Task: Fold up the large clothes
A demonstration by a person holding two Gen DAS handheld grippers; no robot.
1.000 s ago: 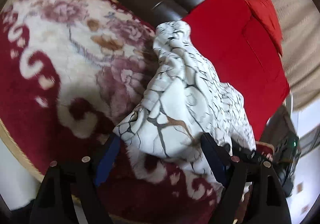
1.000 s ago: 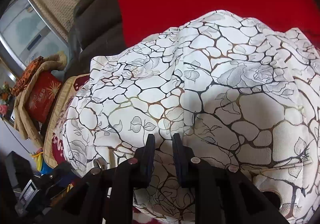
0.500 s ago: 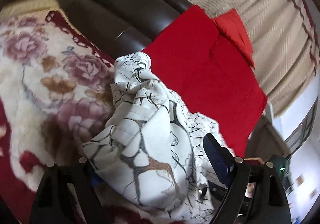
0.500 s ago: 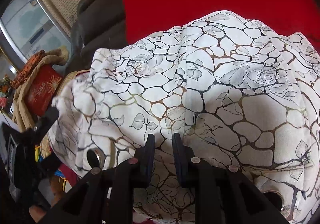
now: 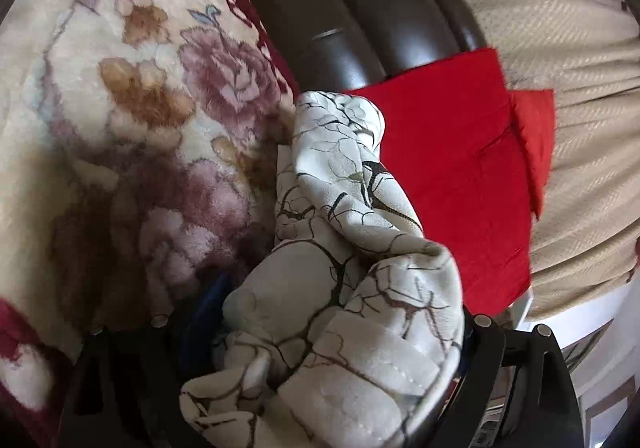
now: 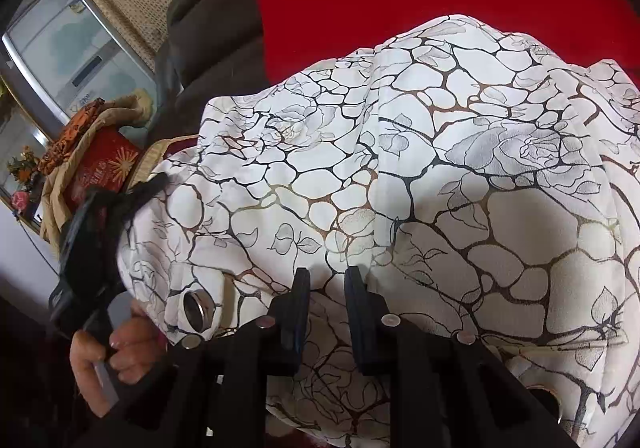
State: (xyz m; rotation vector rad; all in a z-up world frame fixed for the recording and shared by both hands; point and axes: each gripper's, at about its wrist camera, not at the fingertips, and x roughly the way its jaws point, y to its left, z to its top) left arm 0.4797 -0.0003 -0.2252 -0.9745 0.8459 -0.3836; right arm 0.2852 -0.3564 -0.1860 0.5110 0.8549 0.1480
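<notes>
The left gripper (image 5: 340, 332) has its jaws spread around the bunched white curtain (image 6: 420, 175); the right gripper (image 6: 327, 284) pinches its fabric. No writing is readable.

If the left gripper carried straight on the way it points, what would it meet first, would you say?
The white cracked-pattern cloth already bunched between its jaws. Past that, probably the red fabric over the dark sofa back, though depth is unclear through the fisheye.

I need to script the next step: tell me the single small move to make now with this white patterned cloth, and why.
Probably close the left gripper: a bunched wad of the white patterned cloth sits between its wide-apart fingers, ungripped. The right gripper already pinches a fold, so a second hold would let both spread it.
</notes>
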